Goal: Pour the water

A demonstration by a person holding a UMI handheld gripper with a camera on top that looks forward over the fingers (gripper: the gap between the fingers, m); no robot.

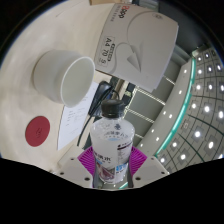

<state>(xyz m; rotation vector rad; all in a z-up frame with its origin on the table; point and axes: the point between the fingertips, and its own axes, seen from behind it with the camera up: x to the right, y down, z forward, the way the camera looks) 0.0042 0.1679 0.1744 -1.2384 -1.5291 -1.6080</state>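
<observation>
A clear plastic water bottle (pixel 110 148) with a white printed label stands upright between my fingers, its black cap (pixel 111 107) pointing away from me. My gripper (pixel 110 163) is shut on the bottle, with the purple pads (pixel 90 160) pressing its sides. A white paper cup (pixel 66 73) lies beyond the bottle, off to the left, with its open mouth facing me. It rests on the white table (pixel 50 110).
A red round sticker (pixel 38 131) marks the table left of the fingers. A box of A4 paper (pixel 110 45) and a white device (pixel 150 45) sit beyond the bottle. A perforated metal surface (pixel 195 115) spreads out to the right.
</observation>
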